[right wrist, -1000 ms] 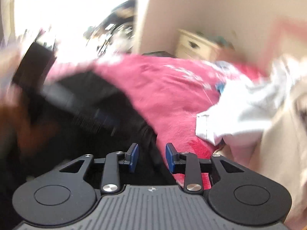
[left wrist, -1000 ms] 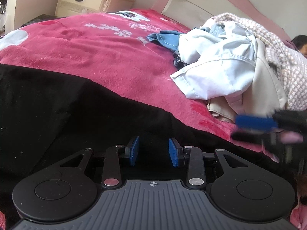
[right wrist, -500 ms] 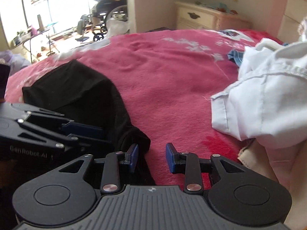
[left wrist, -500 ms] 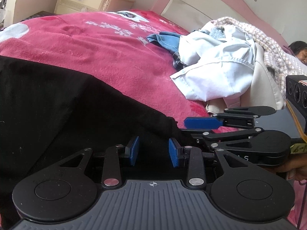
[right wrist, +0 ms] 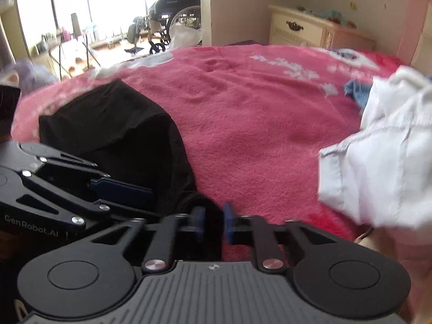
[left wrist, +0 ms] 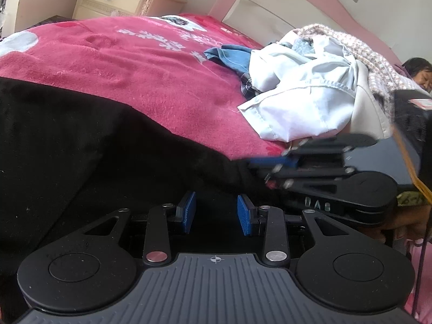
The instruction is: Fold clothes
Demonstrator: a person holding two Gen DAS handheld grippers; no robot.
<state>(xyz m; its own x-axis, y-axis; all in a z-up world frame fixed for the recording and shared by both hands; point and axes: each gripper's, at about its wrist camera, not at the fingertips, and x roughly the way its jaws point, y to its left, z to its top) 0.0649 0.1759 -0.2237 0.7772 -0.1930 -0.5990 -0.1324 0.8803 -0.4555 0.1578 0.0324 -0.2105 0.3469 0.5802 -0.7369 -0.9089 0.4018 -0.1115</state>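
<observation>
A black garment (left wrist: 81,145) lies on the pink bedspread (left wrist: 151,62); it also shows in the right wrist view (right wrist: 113,124). My left gripper (left wrist: 216,216) is open, low over the garment's near edge. My right gripper (right wrist: 213,221) has narrowed on a fold of the black garment at its right corner. The right gripper shows in the left wrist view (left wrist: 272,167), and the left gripper shows in the right wrist view (right wrist: 129,189), just left of my right one.
A pile of white, blue and beige clothes (left wrist: 305,97) lies to the right on the bed, also in the right wrist view (right wrist: 383,156). A cream nightstand (left wrist: 118,0) stands beyond the bed. A person's head (left wrist: 418,73) lies far right. A wheelchair (right wrist: 172,19) stands in the room behind.
My right gripper swung in beside the left one and its jaws closed onto the corner of the black garment. The left gripper stayed open and still.
</observation>
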